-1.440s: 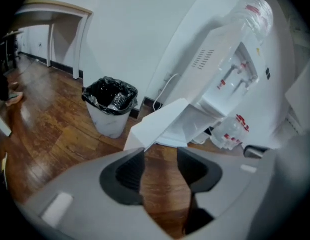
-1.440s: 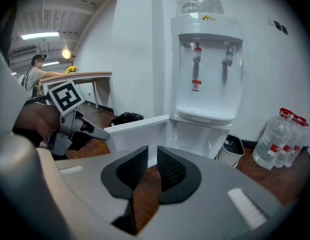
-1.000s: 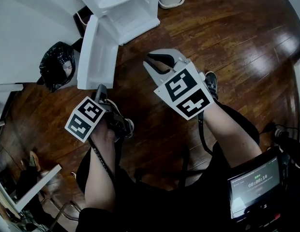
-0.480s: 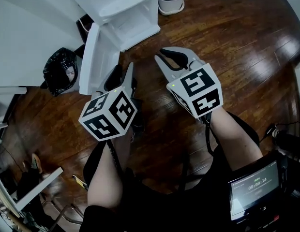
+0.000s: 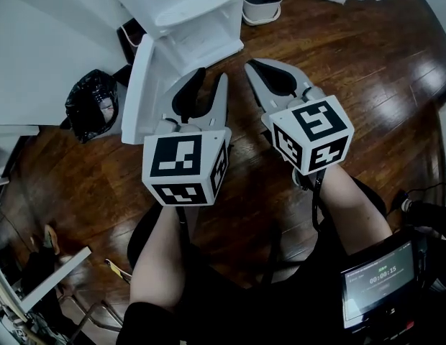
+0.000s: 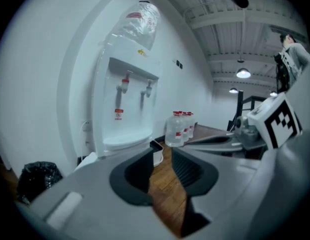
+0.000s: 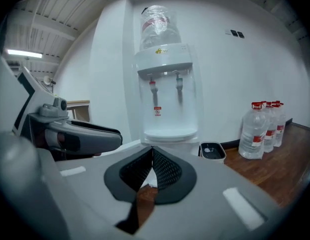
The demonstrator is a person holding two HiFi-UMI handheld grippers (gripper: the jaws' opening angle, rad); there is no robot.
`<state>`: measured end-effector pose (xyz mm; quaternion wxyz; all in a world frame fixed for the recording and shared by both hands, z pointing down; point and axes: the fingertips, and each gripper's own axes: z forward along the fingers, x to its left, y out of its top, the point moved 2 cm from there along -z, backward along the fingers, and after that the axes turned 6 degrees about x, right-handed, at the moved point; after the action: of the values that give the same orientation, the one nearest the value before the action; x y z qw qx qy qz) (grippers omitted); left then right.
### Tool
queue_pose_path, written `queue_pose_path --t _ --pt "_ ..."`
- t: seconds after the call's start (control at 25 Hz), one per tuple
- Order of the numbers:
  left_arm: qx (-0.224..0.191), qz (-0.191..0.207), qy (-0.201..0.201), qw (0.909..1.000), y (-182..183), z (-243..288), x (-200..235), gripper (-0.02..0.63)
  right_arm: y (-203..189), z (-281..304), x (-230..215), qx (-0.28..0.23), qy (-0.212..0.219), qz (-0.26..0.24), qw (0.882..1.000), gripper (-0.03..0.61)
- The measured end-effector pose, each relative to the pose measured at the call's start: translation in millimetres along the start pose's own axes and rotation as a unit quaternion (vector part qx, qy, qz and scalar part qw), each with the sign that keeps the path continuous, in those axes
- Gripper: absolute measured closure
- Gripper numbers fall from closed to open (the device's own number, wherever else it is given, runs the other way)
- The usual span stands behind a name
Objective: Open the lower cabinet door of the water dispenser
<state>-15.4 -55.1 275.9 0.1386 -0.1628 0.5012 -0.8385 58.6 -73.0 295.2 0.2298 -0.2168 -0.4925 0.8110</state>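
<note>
The cabinet door [image 5: 147, 85] is swung open. The left gripper [image 5: 212, 77] and right gripper [image 5: 255, 67] have just been closed, empty, and should be kept clear.

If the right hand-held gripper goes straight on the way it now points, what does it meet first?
Probably the water dispenser, at its lower front. Nothing shows between the right hand-held gripper and it, though depth is unclear.
</note>
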Motion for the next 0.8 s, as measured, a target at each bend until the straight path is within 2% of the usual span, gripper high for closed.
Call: queue_pose_path --t 0.12,0.28,0.44,0.6,0.8 --pt "-0.018 0.015 -0.004 0.9997 8.4 1.9 -2.7 0.477 12.1 -5.2 -1.1 -0.023 -0.008 -0.01 1.0 0.574" --pt "-0.044 0.046 0.002 0.998 17.9 5.5 -1.4 0.477 19.7 -4.5 1.4 -0.039 0.001 -0.014 0.999 0.574" --pt "-0.059 0.05 0.0 0.997 23.4 3.9 -1.0 0.482 28.1 -5.3 11.1 -0.057 0.018 -0.033 0.998 0.574" --pt "-0.065 0.054 0.0 0.9964 22.8 -1.2 -1.9 0.484 30.6 -13.9 20.5 -0.078 0.014 -0.072 0.994 0.574" --pt "-0.058 0.079 0.001 0.9952 15.2 -2.3 -7.4 0.485 31.8 -22.6 15.0 -0.091 0.003 -0.05 0.995 0.574"
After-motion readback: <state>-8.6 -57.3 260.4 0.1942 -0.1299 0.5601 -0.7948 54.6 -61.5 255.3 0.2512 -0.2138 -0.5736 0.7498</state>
